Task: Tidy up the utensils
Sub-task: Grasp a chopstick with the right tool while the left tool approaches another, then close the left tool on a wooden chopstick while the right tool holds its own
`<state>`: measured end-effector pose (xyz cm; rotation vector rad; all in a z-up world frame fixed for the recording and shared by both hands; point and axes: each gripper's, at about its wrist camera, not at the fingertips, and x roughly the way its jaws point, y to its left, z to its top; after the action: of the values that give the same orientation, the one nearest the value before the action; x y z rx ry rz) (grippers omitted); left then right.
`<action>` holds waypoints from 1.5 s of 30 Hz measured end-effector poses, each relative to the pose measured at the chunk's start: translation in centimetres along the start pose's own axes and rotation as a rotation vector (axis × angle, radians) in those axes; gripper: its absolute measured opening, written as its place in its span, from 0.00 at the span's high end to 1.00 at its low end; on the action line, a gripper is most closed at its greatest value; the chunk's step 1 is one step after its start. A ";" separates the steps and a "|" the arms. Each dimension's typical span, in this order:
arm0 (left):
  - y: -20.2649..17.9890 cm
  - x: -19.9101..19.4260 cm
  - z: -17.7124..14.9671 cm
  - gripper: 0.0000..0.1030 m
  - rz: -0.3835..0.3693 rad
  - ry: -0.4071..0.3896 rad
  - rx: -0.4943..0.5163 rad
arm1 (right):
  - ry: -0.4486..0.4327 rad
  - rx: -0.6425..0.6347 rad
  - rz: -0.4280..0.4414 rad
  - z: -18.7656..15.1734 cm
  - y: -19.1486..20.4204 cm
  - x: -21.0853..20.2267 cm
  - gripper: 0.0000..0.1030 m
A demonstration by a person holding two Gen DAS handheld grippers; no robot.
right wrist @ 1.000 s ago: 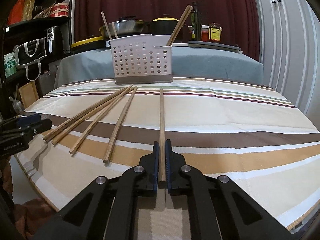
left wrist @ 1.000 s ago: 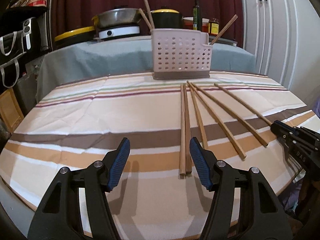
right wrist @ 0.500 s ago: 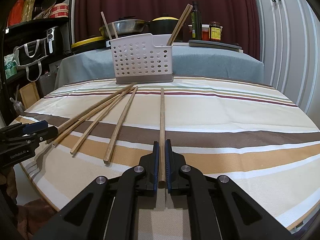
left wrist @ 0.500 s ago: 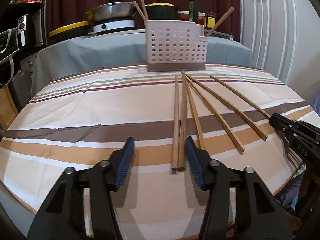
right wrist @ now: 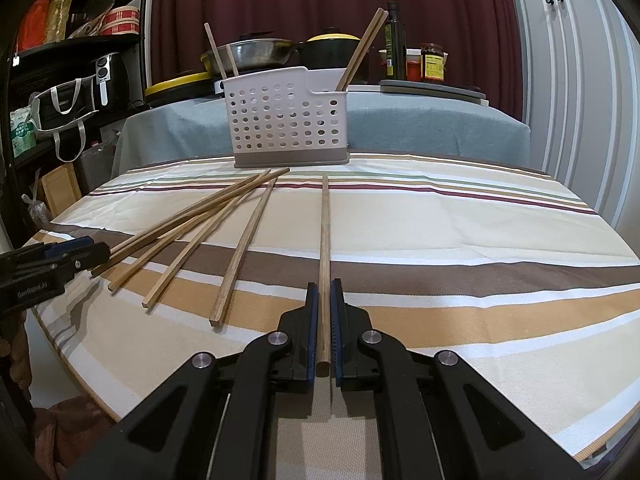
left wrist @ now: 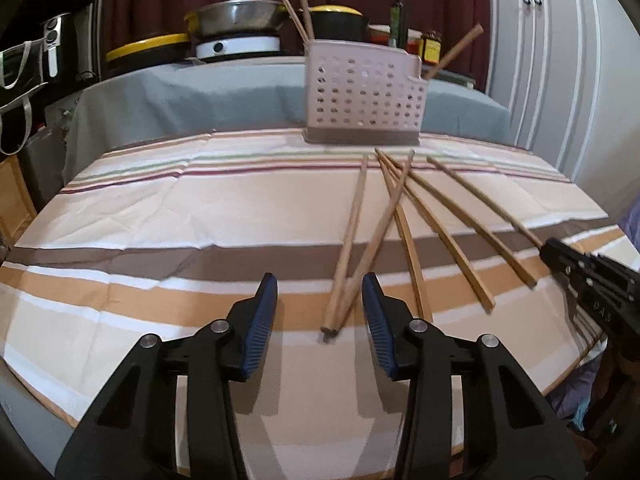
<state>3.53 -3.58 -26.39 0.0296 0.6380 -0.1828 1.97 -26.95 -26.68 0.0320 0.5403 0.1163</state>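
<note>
Right gripper (right wrist: 324, 334), lower centre, is clamped on one chopstick (right wrist: 324, 248) lying on the striped tablecloth (right wrist: 460, 224). Left gripper (left wrist: 320, 312) jaws stand apart around two chopstick ends (left wrist: 338, 308). Utensil basket (right wrist: 286, 120) stands upper centre

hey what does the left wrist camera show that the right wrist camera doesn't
Only the left wrist view shows the left tool open around the near ends of two crossed chopsticks. Only the right wrist view shows the right tool shut on a single chopstick, plus the shelf at left. Both show the perforated utensil basket holding upright chopsticks, the striped tablecloth and the pots behind.
</note>
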 end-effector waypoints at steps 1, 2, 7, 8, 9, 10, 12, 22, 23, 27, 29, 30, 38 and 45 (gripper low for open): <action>0.2 0.2 0.0 0.58 0.003 0.005 -0.005 | -0.001 0.001 0.001 0.0 0.0 0.0 0.93; 0.3 0.3 0.0 0.58 0.003 0.011 -0.013 | -0.002 0.001 0.001 -0.1 0.1 0.0 0.93; 0.2 0.7 0.5 0.58 0.011 0.000 -0.002 | 0.001 -0.002 0.006 0.1 0.0 0.1 0.93; 0.3 0.9 0.6 0.58 0.015 -0.002 0.001 | 0.002 -0.002 0.007 0.1 0.1 0.0 0.93; 0.4 1.0 0.8 0.58 0.016 -0.001 -0.001 | 0.002 -0.001 0.007 0.1 0.1 0.0 0.93; 0.6 1.1 0.9 0.58 0.017 -0.001 -0.007 | 0.002 -0.001 0.006 0.1 0.1 0.1 0.93; 1.0 1.2 1.2 0.58 0.022 -0.004 -0.019 | 0.002 -0.001 0.007 0.1 0.0 0.1 0.93; 0.3 1.9 1.8 0.58 0.024 -0.006 0.050 | 0.004 0.000 0.012 0.1 0.1 0.3 0.93; 0.2 2.1 1.9 0.58 0.024 -0.004 0.055 | 0.004 0.000 0.012 0.1 0.2 0.3 0.93; 0.0 2.4 1.8 0.58 0.020 0.014 0.071 | 0.004 0.001 0.013 0.1 0.1 0.3 0.93; -0.2 2.7 1.8 0.58 0.025 0.032 0.089 | 0.005 0.001 0.015 0.2 0.1 0.5 0.93; -0.2 2.7 1.8 0.58 0.026 0.037 0.085 | 0.005 0.000 0.015 0.2 0.2 0.5 0.93; 0.7 1.5 0.6 0.64 0.009 0.024 0.050 | 0.003 0.000 0.016 0.1 0.3 0.5 0.93; 0.7 1.0 0.0 0.86 -0.011 0.014 0.042 | 0.000 0.002 0.019 0.0 0.2 0.5 0.93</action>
<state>4.43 -3.06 -27.03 0.0678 0.6487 -0.2066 2.36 -26.70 -26.86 0.0393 0.5402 0.1343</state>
